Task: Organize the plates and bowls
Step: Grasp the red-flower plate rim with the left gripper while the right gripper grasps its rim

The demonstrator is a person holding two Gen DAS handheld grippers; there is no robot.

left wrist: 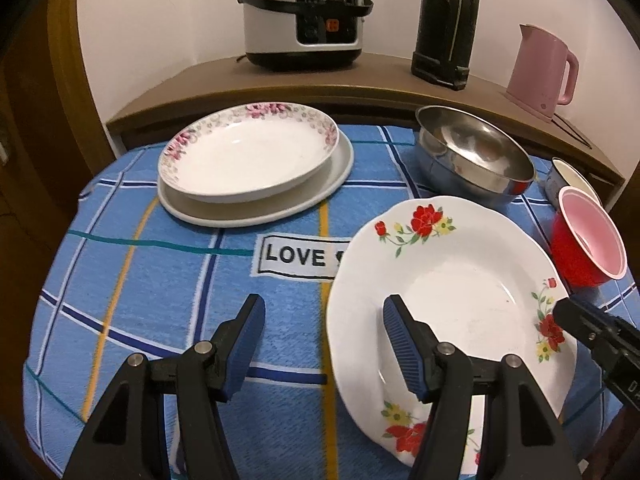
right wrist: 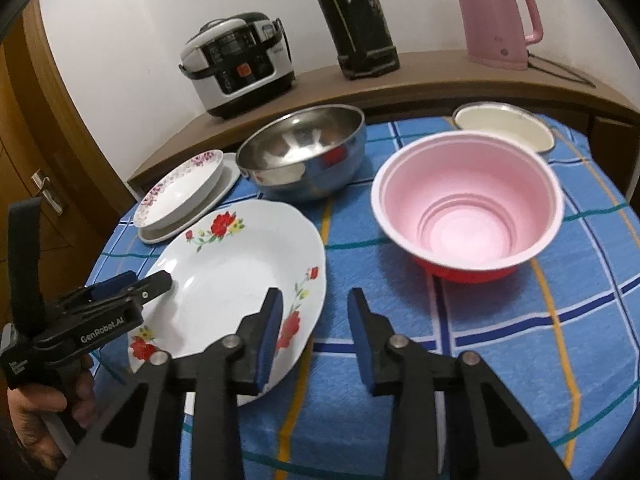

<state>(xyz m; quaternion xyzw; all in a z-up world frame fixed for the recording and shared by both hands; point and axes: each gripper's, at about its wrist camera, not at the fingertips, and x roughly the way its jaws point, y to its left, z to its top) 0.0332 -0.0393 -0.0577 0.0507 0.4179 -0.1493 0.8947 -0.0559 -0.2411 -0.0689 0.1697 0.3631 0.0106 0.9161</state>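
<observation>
Left gripper (left wrist: 324,314) pitched down over the red-flower plate (left wrist: 452,292), jaws wide, straddling its left rim without touching. Gripper body reads "GenRobot.AI". Right gripper (right wrist: 316,308) pitched down, jaws narrower, straddling the plate's right rim, no contact seen. Cloth (left wrist: 160,280) on the desk reads "LOVE". Count: three plates, two stacked far left; three bowls, right.

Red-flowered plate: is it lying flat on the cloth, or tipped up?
Tipped. In the right wrist view the red-flowered plate rests one edge on the tablecloth while its near edge stands clear of it, between both grippers.
</observation>
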